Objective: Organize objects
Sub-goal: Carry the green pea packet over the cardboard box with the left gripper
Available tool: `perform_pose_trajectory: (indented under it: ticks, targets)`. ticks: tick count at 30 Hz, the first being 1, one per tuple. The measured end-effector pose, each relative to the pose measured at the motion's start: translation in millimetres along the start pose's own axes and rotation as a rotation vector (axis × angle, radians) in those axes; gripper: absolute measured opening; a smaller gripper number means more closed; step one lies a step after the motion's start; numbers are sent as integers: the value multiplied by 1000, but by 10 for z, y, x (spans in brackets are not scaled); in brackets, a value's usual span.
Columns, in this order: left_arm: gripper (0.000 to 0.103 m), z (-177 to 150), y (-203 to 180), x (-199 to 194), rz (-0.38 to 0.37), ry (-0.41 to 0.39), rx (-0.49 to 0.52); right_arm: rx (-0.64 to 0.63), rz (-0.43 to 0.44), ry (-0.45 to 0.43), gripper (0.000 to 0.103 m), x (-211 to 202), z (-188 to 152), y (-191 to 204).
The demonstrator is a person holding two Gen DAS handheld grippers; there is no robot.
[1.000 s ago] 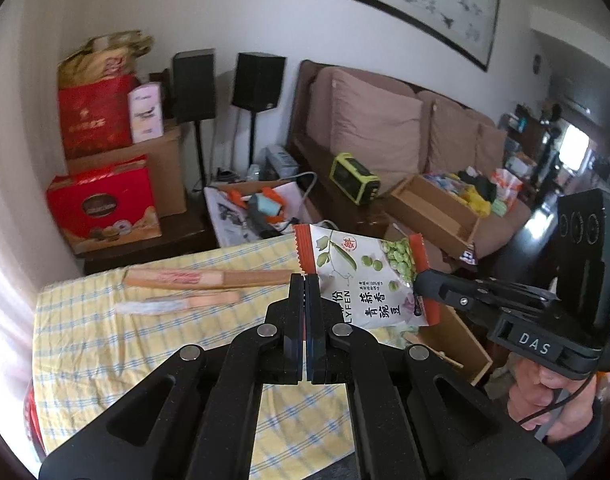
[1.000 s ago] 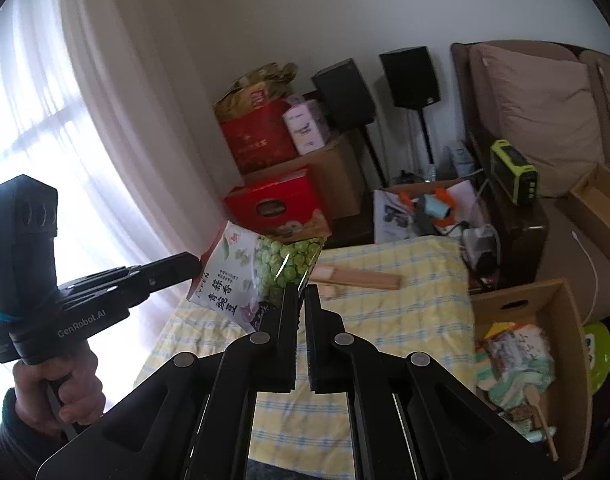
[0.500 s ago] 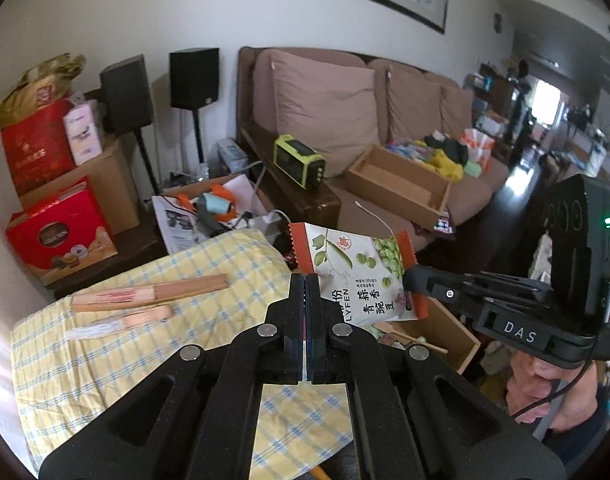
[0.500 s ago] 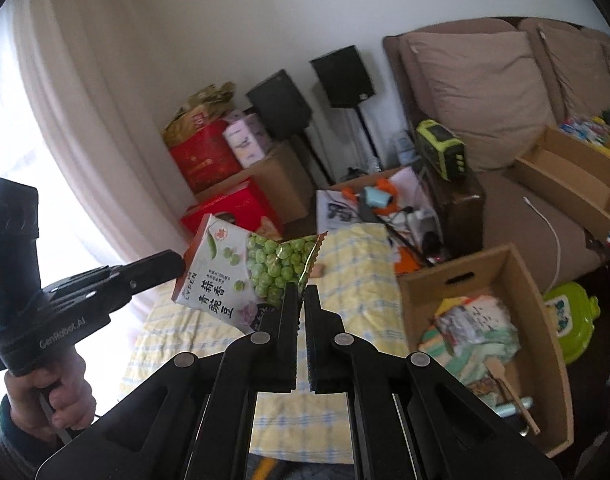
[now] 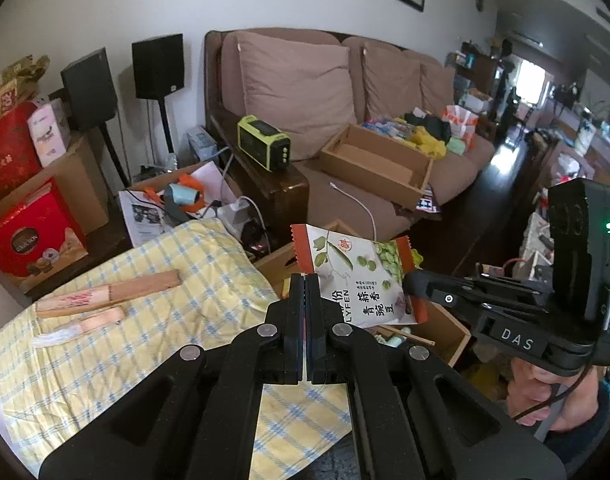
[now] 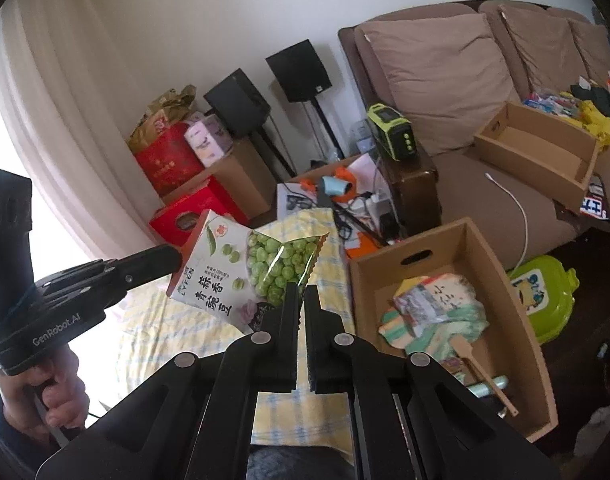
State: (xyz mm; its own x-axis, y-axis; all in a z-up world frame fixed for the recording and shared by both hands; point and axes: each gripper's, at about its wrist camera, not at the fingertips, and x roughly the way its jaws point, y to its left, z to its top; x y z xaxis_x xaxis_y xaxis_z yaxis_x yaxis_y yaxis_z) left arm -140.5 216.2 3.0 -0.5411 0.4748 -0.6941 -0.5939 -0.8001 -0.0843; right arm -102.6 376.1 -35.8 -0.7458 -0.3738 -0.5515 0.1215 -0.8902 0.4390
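Both tongs are closed on one snack bag (image 5: pixel 355 280) of green peas, which hangs in the air between them. The left tongs (image 5: pixel 305 280) clamp the bag's lower left corner; their jaws meet with no visible gap. The right tongs (image 6: pixel 301 292) pinch the opposite, red-trimmed edge, with only a thin sliver of packet between the jaws. In the right wrist view the left tongs enter from 9 o'clock and a hand (image 6: pixel 45 396) wraps the grip at 8 o'clock.

The bag hangs above the near edge of the tabletop (image 5: pixel 153 328), which is covered in a yellow checked cloth. Two wooden fans (image 5: pixel 109 294) lie on the cloth at 9 o'clock in the left wrist view. An open cardboard box (image 6: pixel 501 280) stands just beside the tabletop at 3 o'clock in the right wrist view and contains packets and a wooden-handled utensil.

Behind stands a brown sofa (image 5: pixel 305 80) carrying a second box (image 5: pixel 375 164). Two black speakers (image 5: pixel 157 64) stand at 11 o'clock.
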Motion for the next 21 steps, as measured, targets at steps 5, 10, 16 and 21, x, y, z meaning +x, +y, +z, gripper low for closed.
perform_pose_trajectory:
  ticks: [5, 10, 16, 21]
  targets:
    - [0, -63, -172, 186, -18, 26, 20, 7, -33, 8, 2, -39, -77, -179]
    - [0, -132, -373, 337, -41, 49, 46, 6, -70, 25, 2, -99, -200, -368]
    - [0, -203, -593, 488, -51, 70, 78, 18, -109, 39, 2, -156, -357, -575]
    - [0, -255, -721, 612, -66, 93, 94, 35, -130, 42, 2, -201, -457, -724]
